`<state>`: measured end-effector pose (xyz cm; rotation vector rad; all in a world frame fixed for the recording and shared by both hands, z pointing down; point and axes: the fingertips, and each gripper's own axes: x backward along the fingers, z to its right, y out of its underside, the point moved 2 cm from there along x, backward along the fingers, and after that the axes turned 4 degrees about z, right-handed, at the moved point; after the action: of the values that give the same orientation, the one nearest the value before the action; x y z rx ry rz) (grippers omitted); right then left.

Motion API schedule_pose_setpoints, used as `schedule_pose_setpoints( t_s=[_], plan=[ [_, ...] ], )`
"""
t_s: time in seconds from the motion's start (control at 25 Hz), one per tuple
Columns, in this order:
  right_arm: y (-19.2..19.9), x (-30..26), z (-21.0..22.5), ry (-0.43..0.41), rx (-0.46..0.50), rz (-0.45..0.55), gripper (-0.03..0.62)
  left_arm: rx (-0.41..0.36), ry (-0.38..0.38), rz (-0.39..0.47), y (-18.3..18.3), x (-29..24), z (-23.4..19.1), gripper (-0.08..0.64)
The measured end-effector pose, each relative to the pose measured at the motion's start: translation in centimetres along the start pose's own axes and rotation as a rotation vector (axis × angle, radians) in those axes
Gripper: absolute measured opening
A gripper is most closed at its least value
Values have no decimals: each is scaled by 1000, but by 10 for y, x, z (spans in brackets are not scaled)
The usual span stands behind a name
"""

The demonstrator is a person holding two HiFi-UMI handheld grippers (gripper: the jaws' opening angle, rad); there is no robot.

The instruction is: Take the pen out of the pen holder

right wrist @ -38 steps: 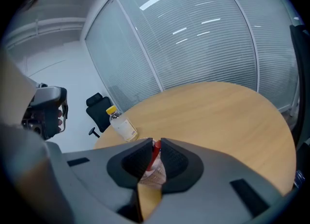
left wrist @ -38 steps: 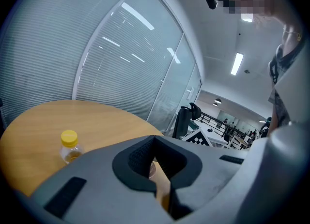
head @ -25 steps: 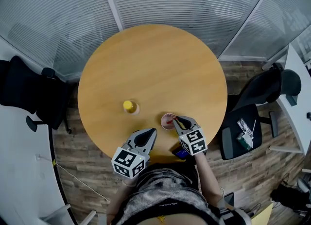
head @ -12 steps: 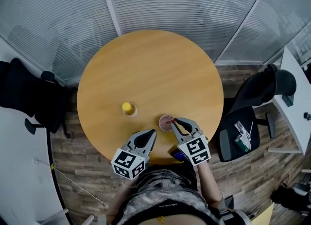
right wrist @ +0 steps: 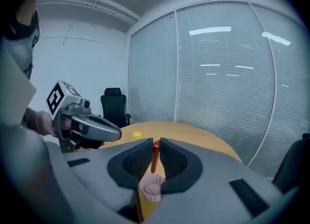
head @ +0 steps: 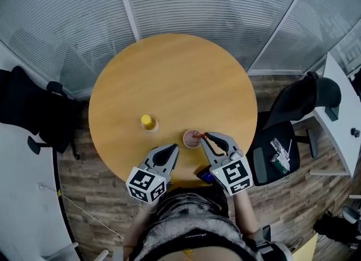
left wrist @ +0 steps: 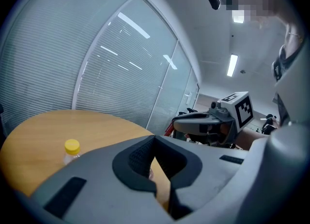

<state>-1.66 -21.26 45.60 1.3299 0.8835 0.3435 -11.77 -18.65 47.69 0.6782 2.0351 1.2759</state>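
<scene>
R gripper: your right gripper [right wrist: 155, 143] sits directly above the pen holder [right wrist: 151, 189]. Its jaws are pinched narrow on the red pen [right wrist: 155, 156] near its top, a high grip so the jaws clear the holder's rim.
Pen: upright, gripped betw. both pads. Its lower end looks to be inside the holder's mouth, so I'd judge it's not yet out.
Pen holder: small pink cup on the worktop [head: 169, 74], near the edge closest to you. Nothing steadies it.
L gripper: your left gripper [left wrist: 154, 138] hangs left of the holder, apart from it. Its jaws meet tip to tip w/ nothing in them, prob. parked so it doesn't block the lift.
Bottle: the yellow-capped bottle [head: 148, 122] stands further left of the holder, well clear of the lift path.
Next: pull straight up. A tilt could drag the holder over, since it's unsecured and looks light.
</scene>
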Motion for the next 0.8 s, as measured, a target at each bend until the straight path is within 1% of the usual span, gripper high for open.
schedule_pose_setpoints(
  t_s=[0.48, 0.64, 0.8],
  plan=[
    [-9, 7, -8, -12, 8, 12, 57, -4, -8, 8, 0, 9, 4, 5],
    [-12, 8, -7, -4, 31, 10, 57, -3, -8, 5, 1, 10, 5, 5],
    [-4, 8, -6, -11, 31, -4, 57, -3, -12, -3, 3, 10, 5, 5]
  ],
)
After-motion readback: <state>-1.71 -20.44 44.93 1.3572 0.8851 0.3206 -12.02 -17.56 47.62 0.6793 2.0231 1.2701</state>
